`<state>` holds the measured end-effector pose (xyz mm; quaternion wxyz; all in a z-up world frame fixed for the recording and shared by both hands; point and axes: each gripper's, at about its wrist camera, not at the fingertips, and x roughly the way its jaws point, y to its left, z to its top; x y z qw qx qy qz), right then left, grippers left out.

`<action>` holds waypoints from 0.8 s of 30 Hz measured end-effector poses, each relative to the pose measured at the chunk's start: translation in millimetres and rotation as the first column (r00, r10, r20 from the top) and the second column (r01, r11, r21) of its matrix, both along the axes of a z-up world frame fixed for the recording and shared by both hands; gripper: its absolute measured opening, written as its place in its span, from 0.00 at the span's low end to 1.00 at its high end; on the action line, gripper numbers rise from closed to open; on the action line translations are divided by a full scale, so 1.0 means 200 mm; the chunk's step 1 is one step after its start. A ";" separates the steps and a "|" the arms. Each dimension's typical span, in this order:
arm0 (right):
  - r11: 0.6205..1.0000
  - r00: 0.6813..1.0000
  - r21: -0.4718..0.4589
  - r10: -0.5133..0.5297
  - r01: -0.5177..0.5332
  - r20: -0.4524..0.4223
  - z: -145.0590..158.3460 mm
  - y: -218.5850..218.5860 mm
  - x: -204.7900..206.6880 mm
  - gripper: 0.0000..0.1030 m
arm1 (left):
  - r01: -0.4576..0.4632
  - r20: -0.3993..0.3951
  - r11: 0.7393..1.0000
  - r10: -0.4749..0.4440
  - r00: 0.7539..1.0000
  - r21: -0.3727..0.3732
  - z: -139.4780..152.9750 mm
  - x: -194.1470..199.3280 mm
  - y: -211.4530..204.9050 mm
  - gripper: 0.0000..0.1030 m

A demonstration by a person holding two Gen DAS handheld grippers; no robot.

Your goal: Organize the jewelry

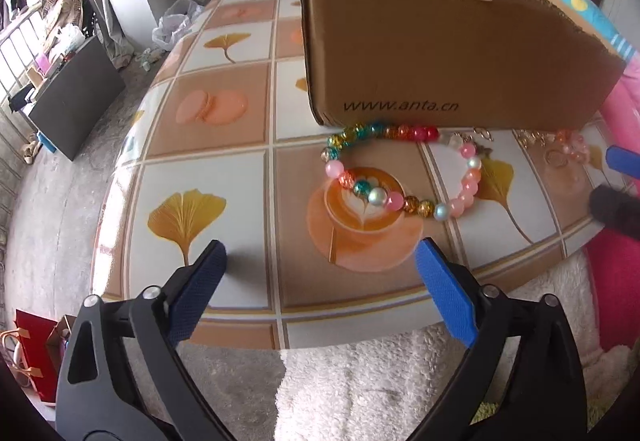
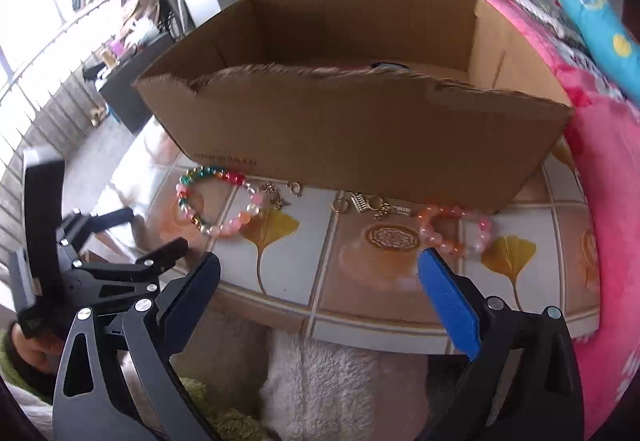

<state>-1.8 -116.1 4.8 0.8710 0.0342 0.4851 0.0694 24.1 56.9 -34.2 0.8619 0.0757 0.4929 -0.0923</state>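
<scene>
A multicoloured bead bracelet (image 1: 400,169) lies on the patterned table in front of an open cardboard box (image 1: 432,41). It also shows in the right wrist view (image 2: 216,201), with the box (image 2: 360,145) behind it. Small gold trinkets (image 2: 372,206) and a pink-orange bead bracelet (image 2: 452,233) lie along the box's front. My left gripper (image 1: 322,261) is open and empty, short of the multicoloured bracelet. My right gripper (image 2: 320,269) is open and empty, near the table's front edge, its right finger close to the pink bracelet.
The table (image 1: 208,177) has a tiled ginkgo and coffee print. A white fluffy cloth (image 1: 380,381) lies below its front edge. Pink bedding (image 2: 608,169) borders the right side. The left gripper's body (image 2: 80,249) shows at the left of the right wrist view.
</scene>
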 end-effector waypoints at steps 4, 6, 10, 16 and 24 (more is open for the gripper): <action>0.998 1.000 -0.065 0.028 -0.028 -0.002 -0.09 0.06 0.02 0.94 | -0.006 0.009 1.000 0.006 1.000 -0.007 0.00 0.00 0.00 0.92; 0.996 0.999 -0.081 0.036 -0.036 0.001 -0.12 0.07 0.03 0.94 | -0.011 0.011 1.000 0.011 1.000 -0.011 0.00 0.00 0.01 0.93; 0.990 0.998 -0.129 0.057 -0.058 -0.011 -0.19 0.10 0.03 0.94 | -0.015 0.004 1.000 0.015 1.000 -0.017 -0.01 0.01 0.02 0.93; 0.995 0.998 -0.087 0.056 -0.056 -0.004 -0.22 0.06 0.01 0.94 | -0.011 0.014 1.000 0.011 1.000 -0.015 -0.01 0.01 0.02 0.93; 0.989 0.991 -0.079 0.129 -0.128 0.019 -0.22 -0.02 -0.01 0.94 | -0.008 0.012 1.000 0.008 1.000 -0.019 0.00 0.00 0.02 0.93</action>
